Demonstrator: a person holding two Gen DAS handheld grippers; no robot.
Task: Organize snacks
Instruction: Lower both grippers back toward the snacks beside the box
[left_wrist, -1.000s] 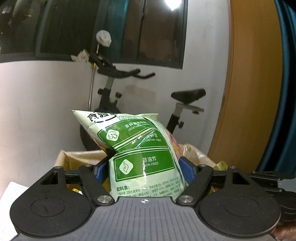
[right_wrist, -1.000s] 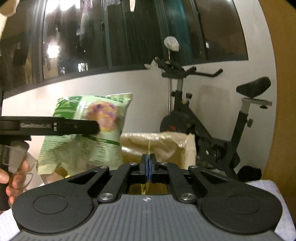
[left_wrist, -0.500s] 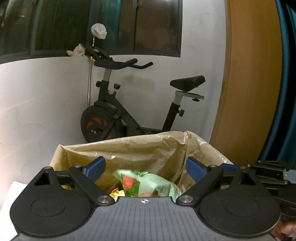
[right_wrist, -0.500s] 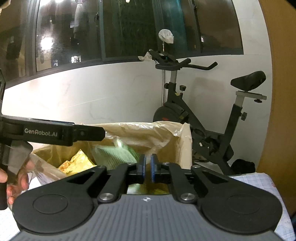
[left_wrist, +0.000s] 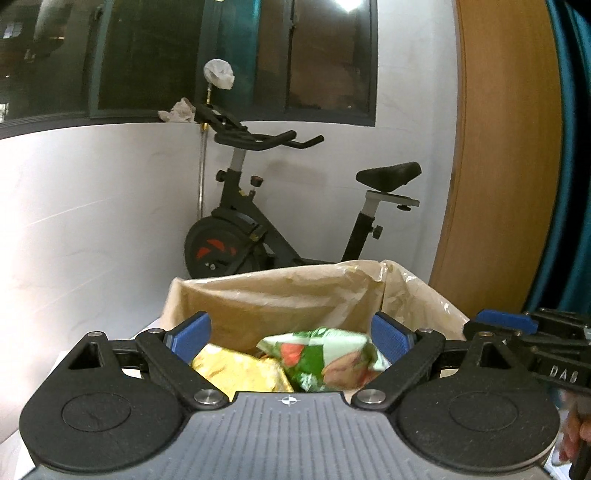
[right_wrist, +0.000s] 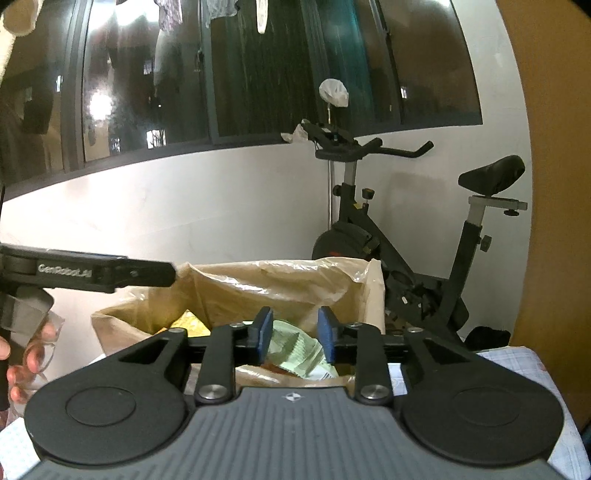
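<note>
Two grippers hovered at the near rim of the lined box, neither holding anything. Left gripper: jaws spread wide, apparently to stay clear of the contents. Right gripper: jaws parted by a narrower gap, empty, probably readied for a next pick. Green snack bag: lay crumpled inside the box toward the right, beside and partly over the yellow snack bag on its left; the plastic liner draped over the rim presumably kept packets contained. Exercise bike: stood at the far wall, uninvolved.
</note>
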